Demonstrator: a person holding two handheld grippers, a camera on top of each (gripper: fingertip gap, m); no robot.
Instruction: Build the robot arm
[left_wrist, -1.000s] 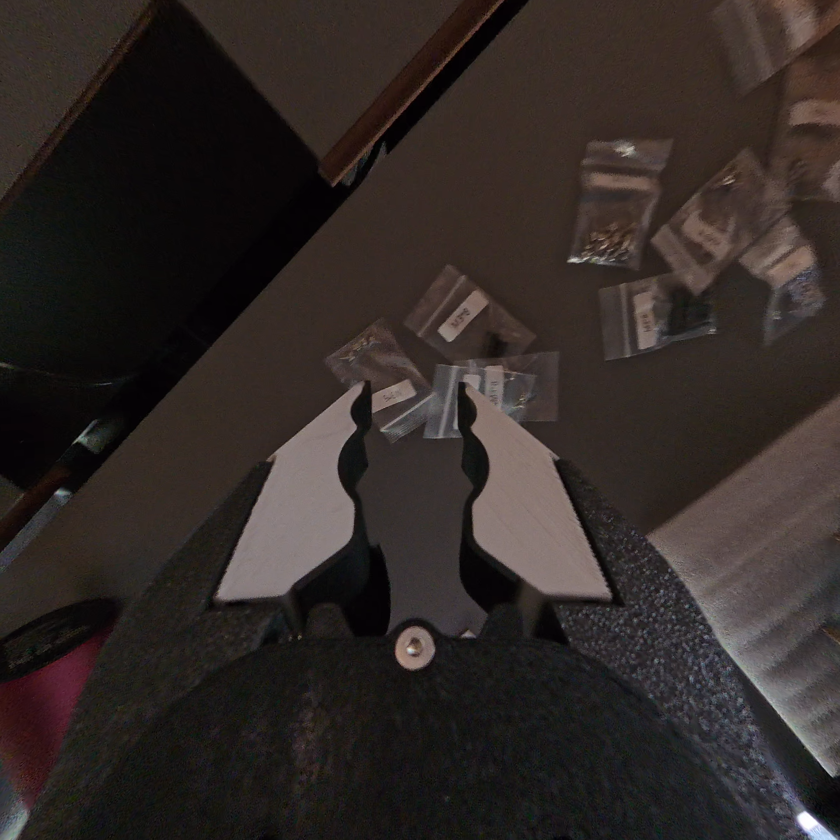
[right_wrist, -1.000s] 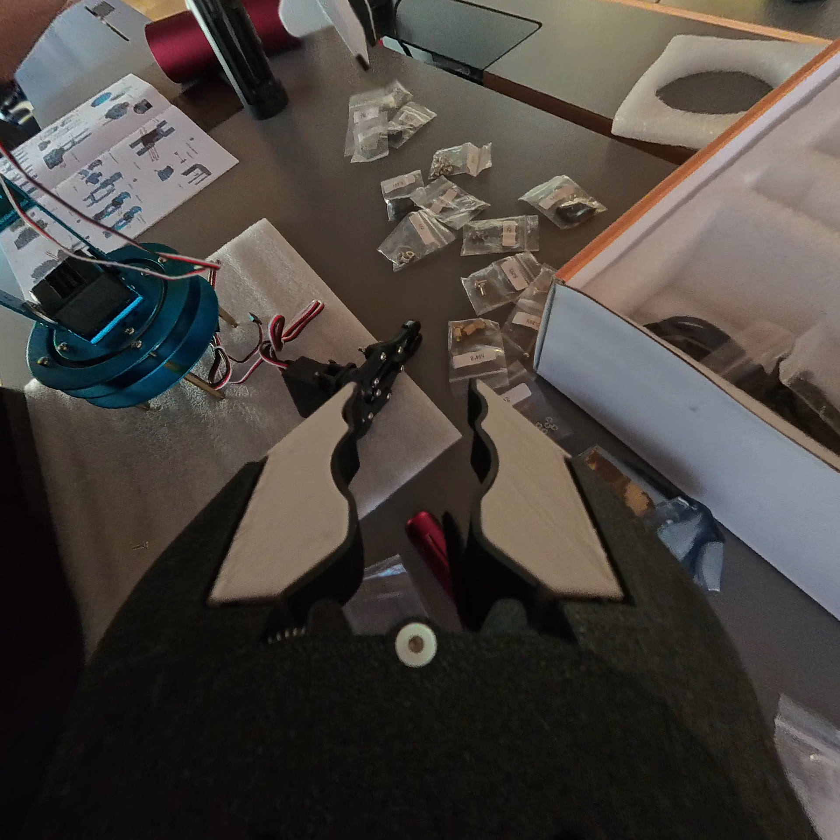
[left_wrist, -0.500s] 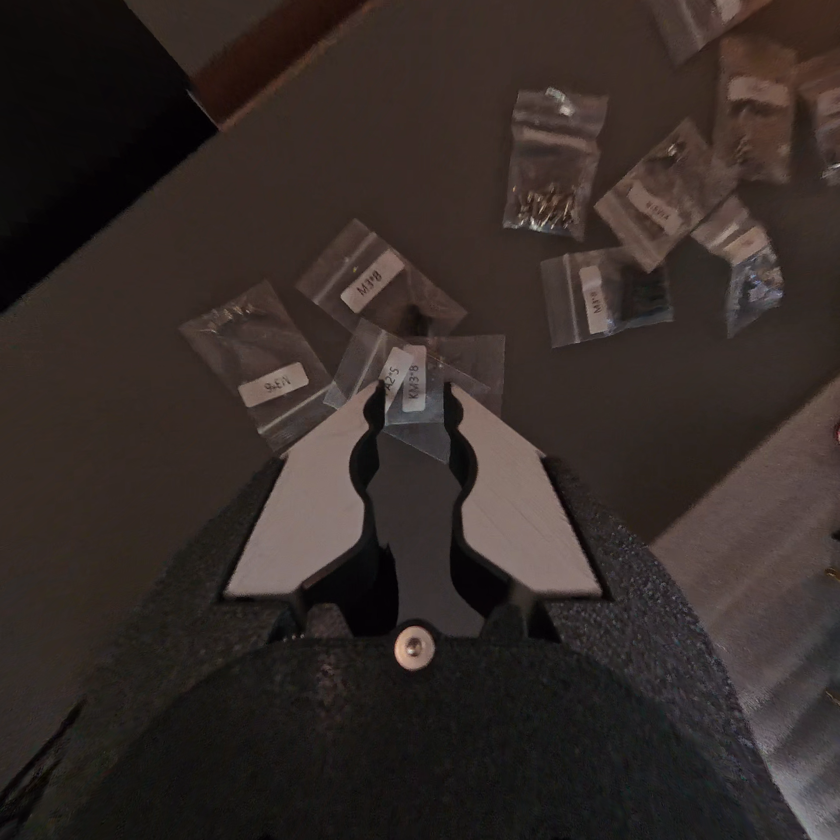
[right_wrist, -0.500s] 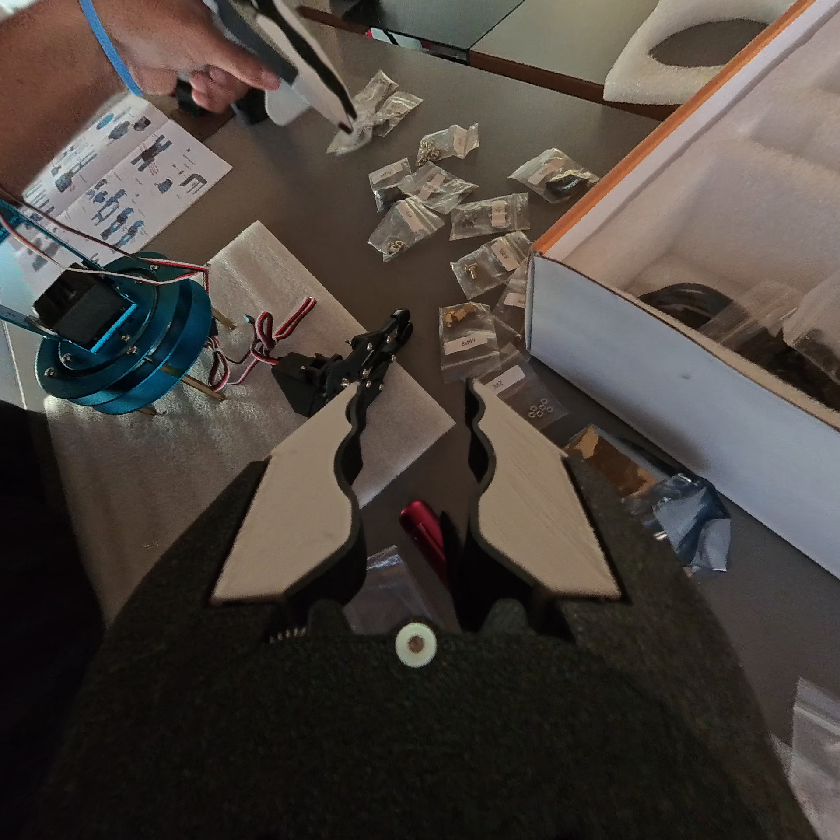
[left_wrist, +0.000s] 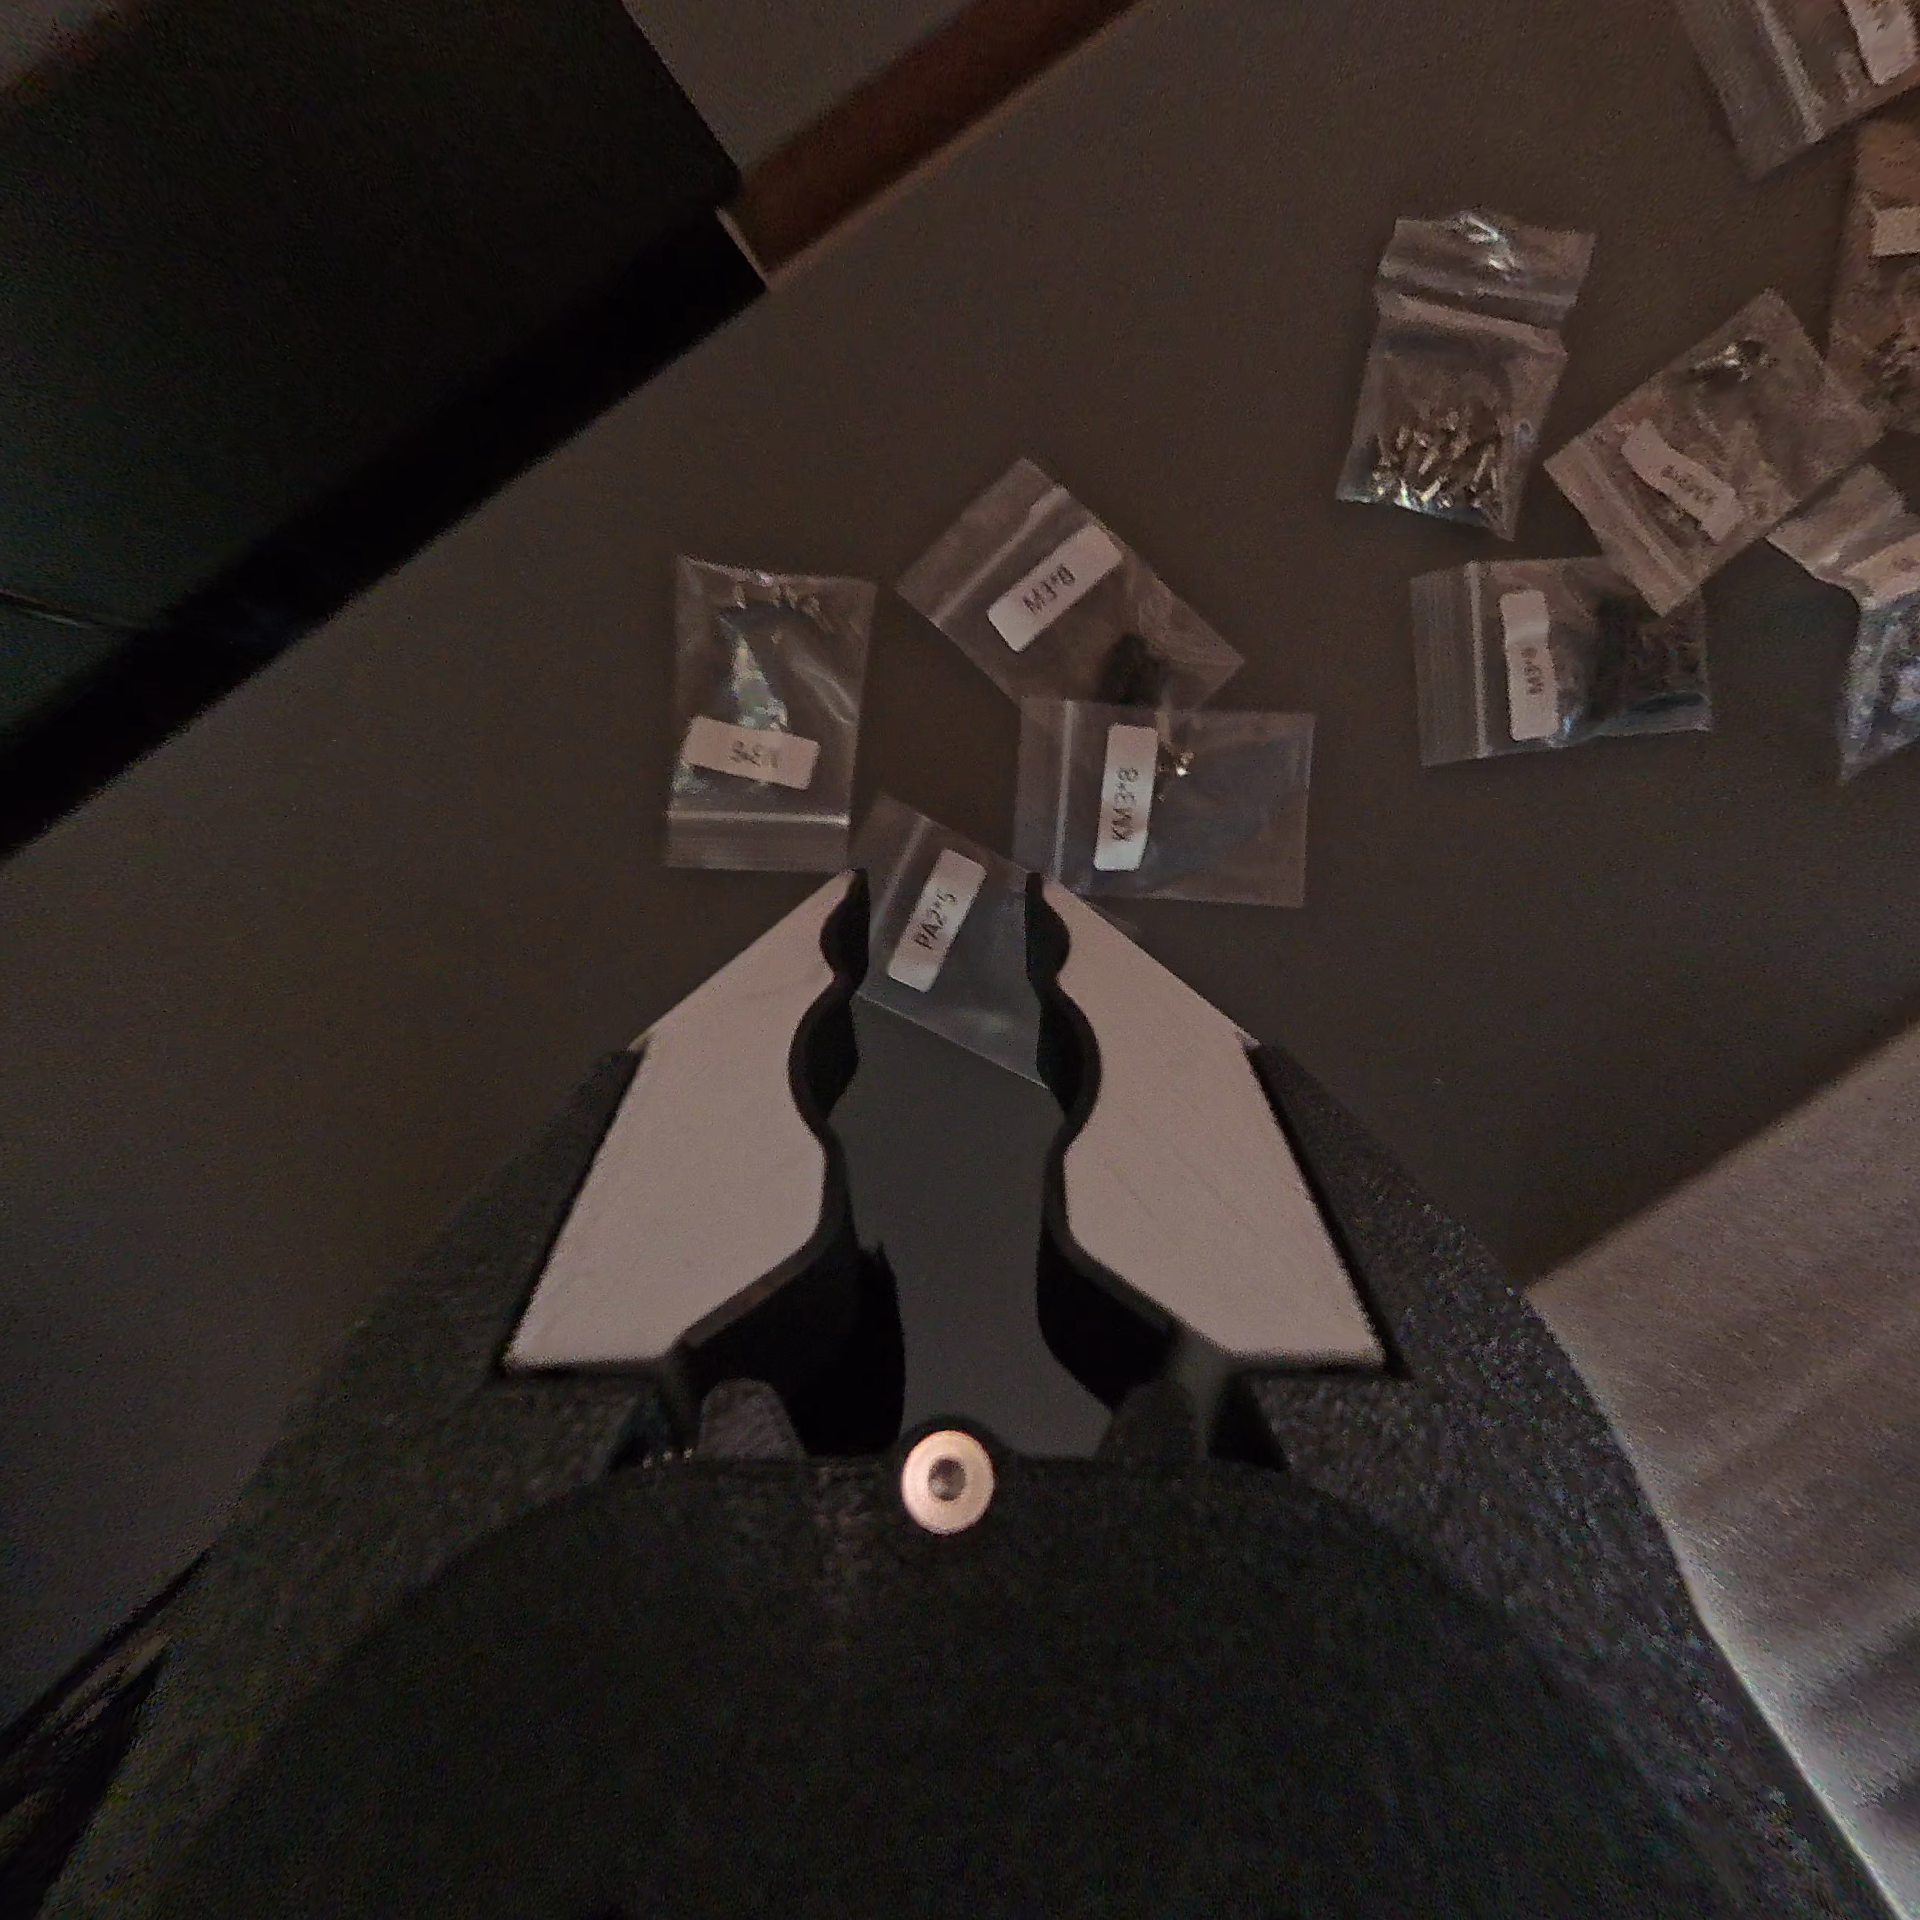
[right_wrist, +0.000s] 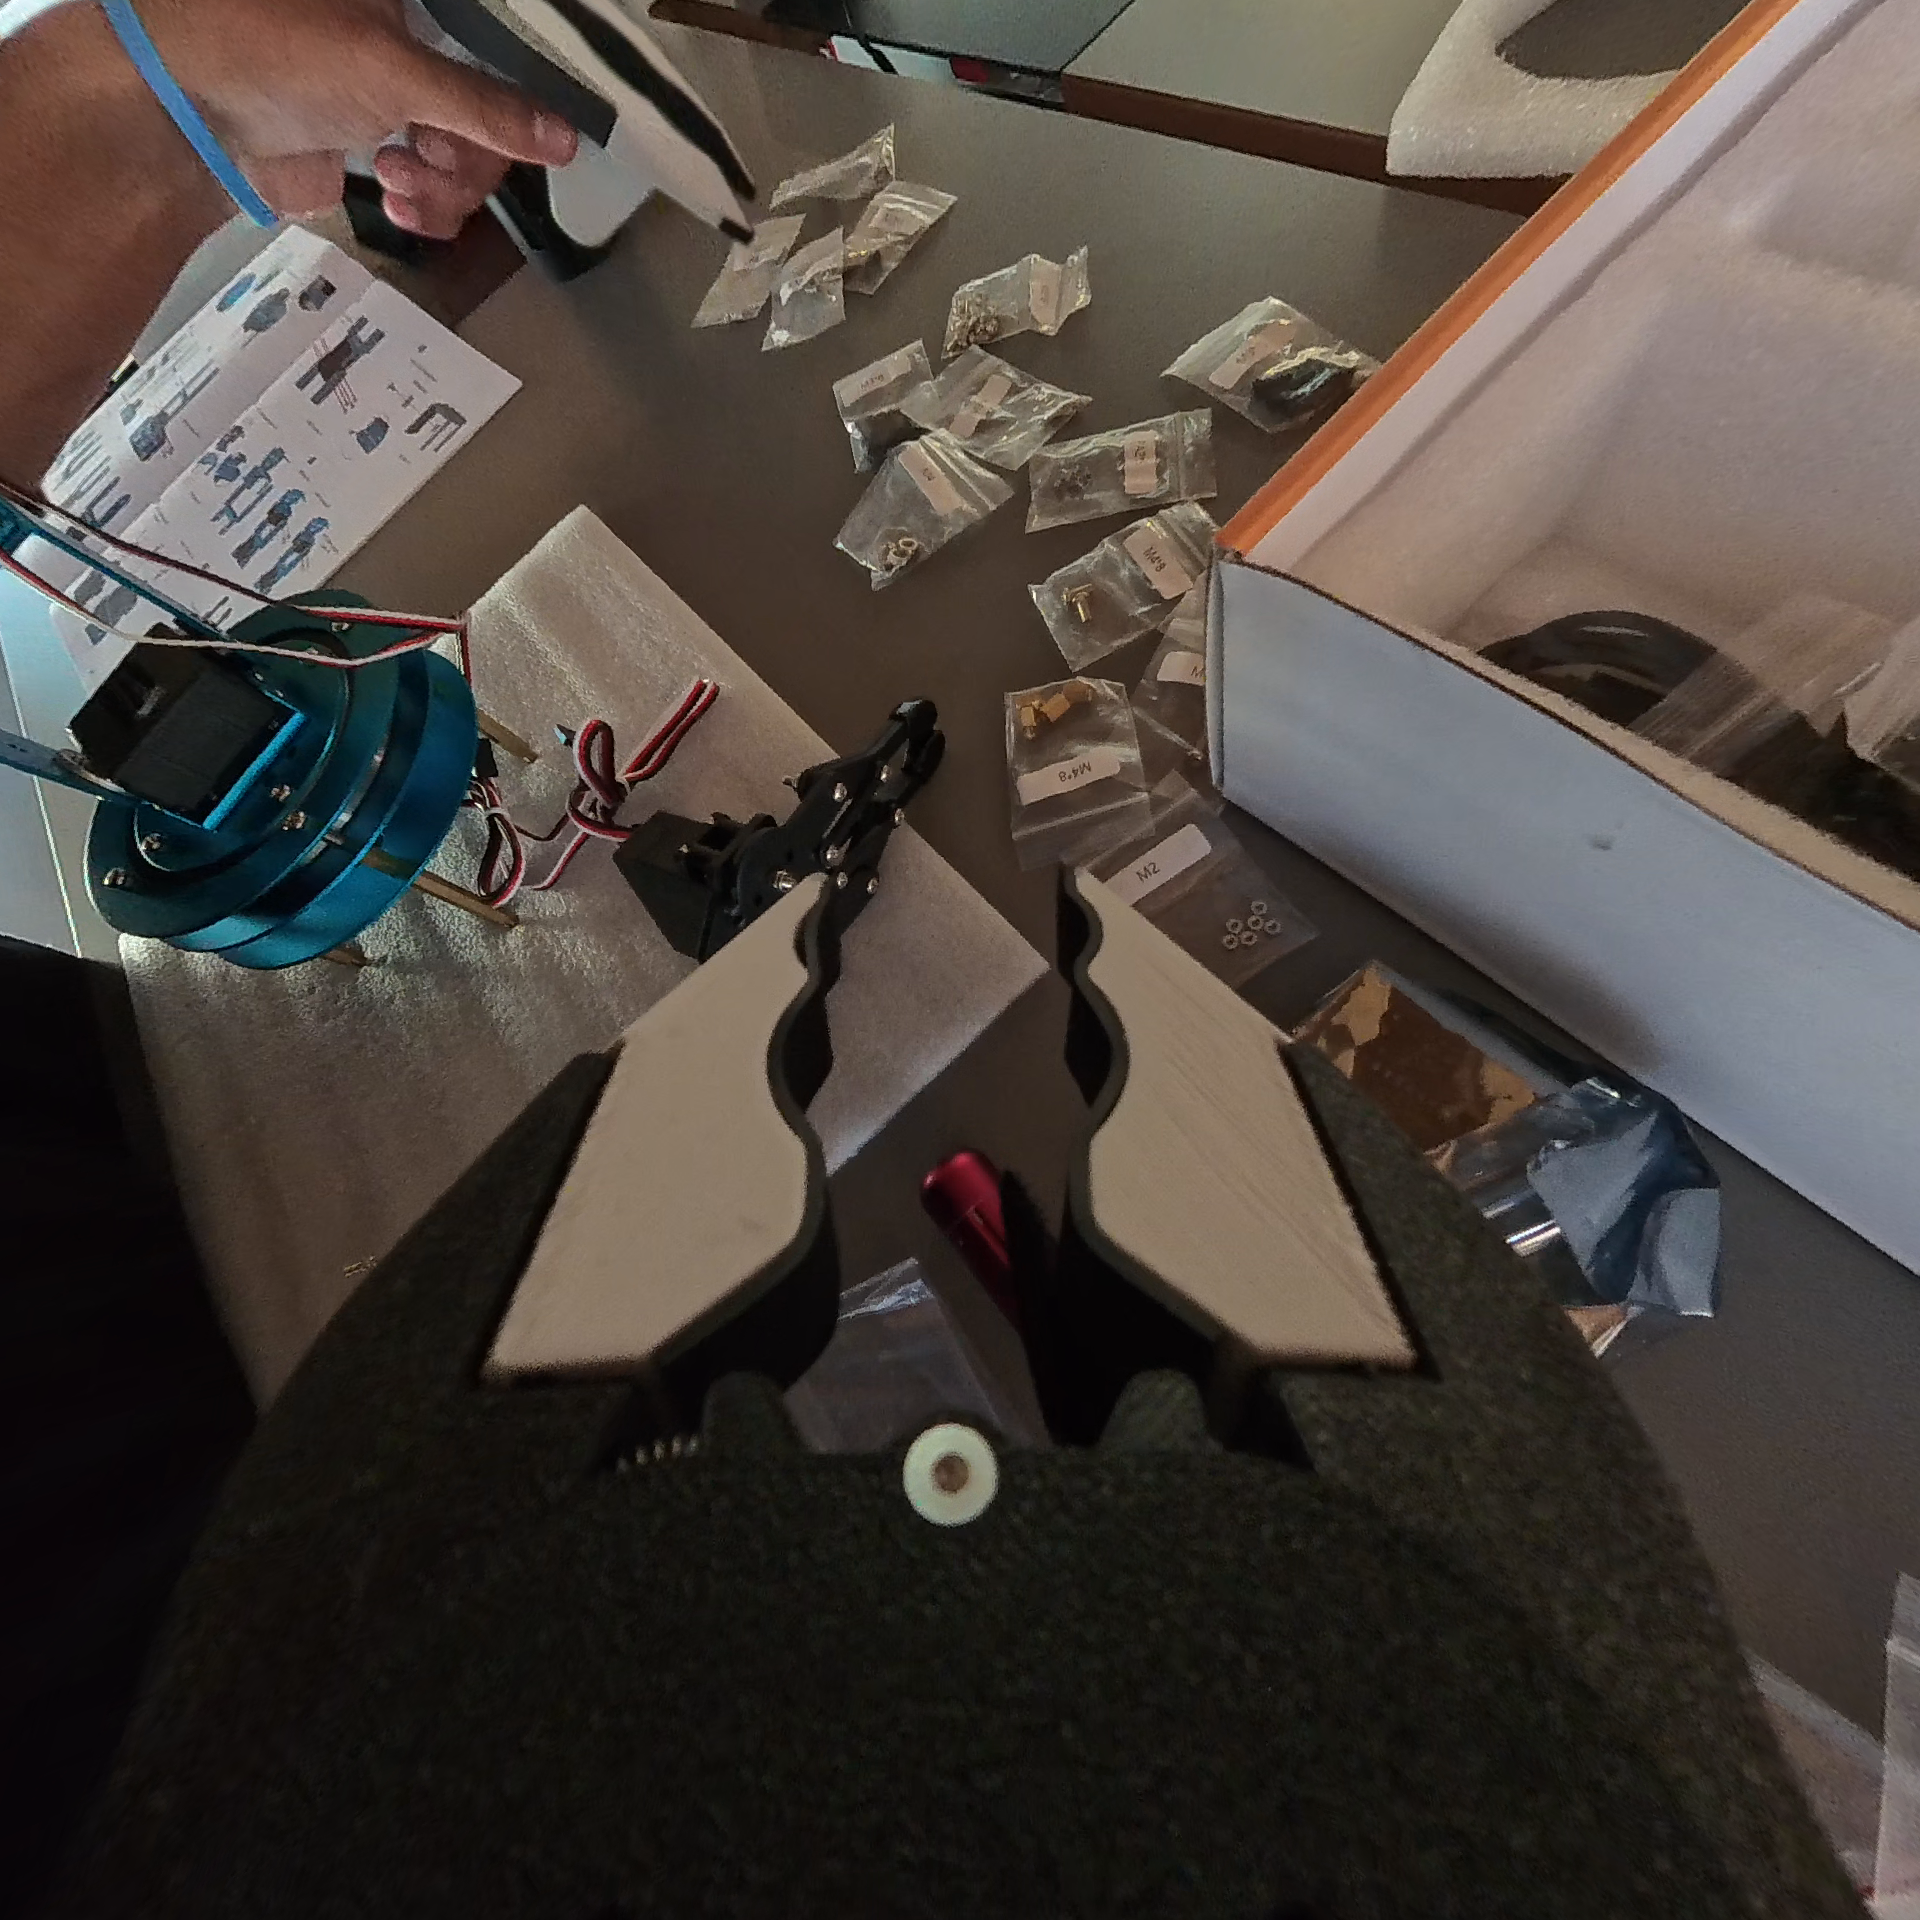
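Several small clear zip bags of screws, each with a white label, lie on the dark table. In the left wrist view my left gripper (left_wrist: 945, 883) is open, its tips low on either side of one labelled bag (left_wrist: 935, 940). Whether the tips touch the bag I cannot tell. Three other bags (left_wrist: 764, 717) (left_wrist: 1060, 613) (left_wrist: 1174, 800) lie just beyond. The right wrist view shows this gripper (right_wrist: 727, 208) in a person's hand (right_wrist: 312, 114), down at the far bags (right_wrist: 810, 270). My right gripper (right_wrist: 945, 888) is open and empty, above a black claw part (right_wrist: 831, 810).
The claw part lies on a white foam sheet (right_wrist: 416, 1039) beside a blue round base with a servo and wires (right_wrist: 270, 769). An open white box (right_wrist: 1507, 790) stands at the right, a printed sheet (right_wrist: 281, 447) at the left. A red cylinder (right_wrist: 966, 1216) lies under my right gripper. Spacing between my two grippers at the tips: around 40 cm.
My left gripper has moved down and closer to the bags, and its jaws have narrowed a little; one bag now lies between its tips. My right gripper has barely moved.
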